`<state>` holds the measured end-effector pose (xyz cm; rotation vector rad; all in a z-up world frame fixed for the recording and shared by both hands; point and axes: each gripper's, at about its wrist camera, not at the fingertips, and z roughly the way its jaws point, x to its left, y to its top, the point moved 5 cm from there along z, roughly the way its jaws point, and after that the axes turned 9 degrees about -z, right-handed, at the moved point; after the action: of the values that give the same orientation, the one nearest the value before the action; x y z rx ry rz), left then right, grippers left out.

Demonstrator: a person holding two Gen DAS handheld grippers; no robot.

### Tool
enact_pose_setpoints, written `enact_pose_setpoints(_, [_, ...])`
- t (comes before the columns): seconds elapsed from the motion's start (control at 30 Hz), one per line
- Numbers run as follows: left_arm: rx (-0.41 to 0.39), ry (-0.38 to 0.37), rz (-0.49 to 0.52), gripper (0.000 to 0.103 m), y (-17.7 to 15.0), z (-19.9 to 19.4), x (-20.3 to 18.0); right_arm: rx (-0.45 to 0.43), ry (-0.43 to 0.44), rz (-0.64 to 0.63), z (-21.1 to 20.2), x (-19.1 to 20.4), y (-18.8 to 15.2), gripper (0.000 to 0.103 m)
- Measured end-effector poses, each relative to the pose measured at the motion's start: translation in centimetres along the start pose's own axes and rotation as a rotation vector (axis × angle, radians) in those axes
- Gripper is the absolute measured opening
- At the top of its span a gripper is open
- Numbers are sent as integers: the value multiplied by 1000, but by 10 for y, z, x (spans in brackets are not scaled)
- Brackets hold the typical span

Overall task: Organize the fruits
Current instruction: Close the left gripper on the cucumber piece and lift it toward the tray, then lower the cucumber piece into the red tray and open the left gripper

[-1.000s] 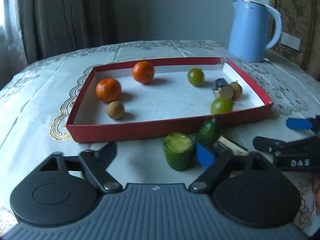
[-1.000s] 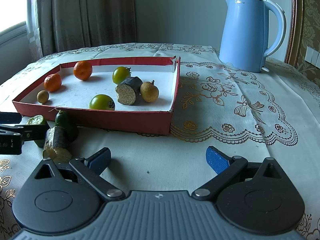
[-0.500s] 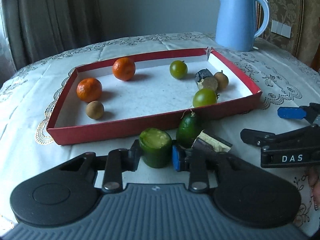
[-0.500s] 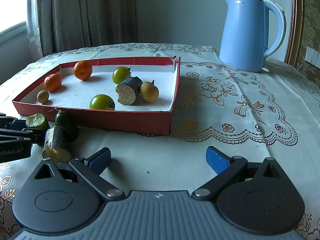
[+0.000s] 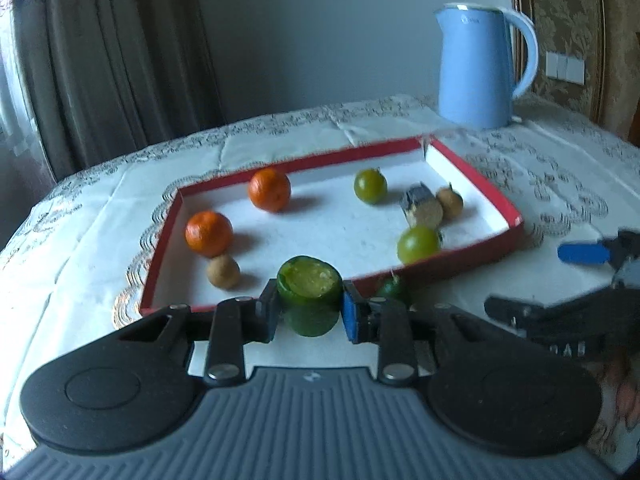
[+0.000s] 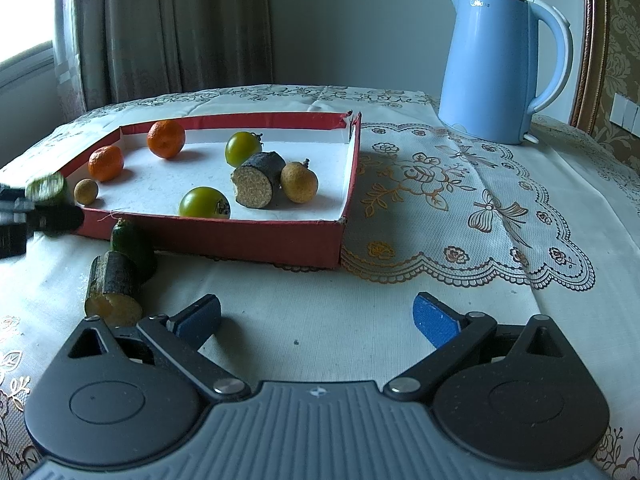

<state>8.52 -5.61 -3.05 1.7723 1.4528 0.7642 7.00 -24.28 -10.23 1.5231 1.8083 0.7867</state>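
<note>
Right wrist view: dark cut piece (image 6: 114, 290) and cucumber end (image 6: 134, 244) front red tray (image 6: 248, 236).

Our left gripper (image 5: 309, 312) is clamped, both fingers pressed against the green cucumber piece (image 5: 310, 295) it carries. Our right gripper (image 6: 316, 320) sits low with its jaws spread wide, holding nothing.

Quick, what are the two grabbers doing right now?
Left gripper: closed on the green cucumber piece, lifted by the red tray.
Right gripper: open, holding nothing.
</note>
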Motion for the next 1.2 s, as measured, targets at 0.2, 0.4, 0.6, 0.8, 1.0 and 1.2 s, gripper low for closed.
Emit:
enact_pose_setpoints(0.2, [-35,17,-18,29,22,10,7,0,0,0,0,0,0,103])
enact_pose_setpoints(0.4, [-19,17,-73,29,41,40,20,0,0,0,0,0,-1,103])
enact_pose_setpoints(0.6, [2,23,-107,29,50,70,30,-2,2,-1,0,0,-1,103])
enact_pose_setpoints(0.8, [60,29,-103,29,50,101,32,2,7,-6,0,0,0,103])
enact_pose_setpoints(1.0, [80,44,-121,29,43,120,33,1,7,-5,0,0,0,103])
enact_pose_setpoints(1.2, [67,56,-117,35,42,120,32,1,8,-5,0,0,0,103])
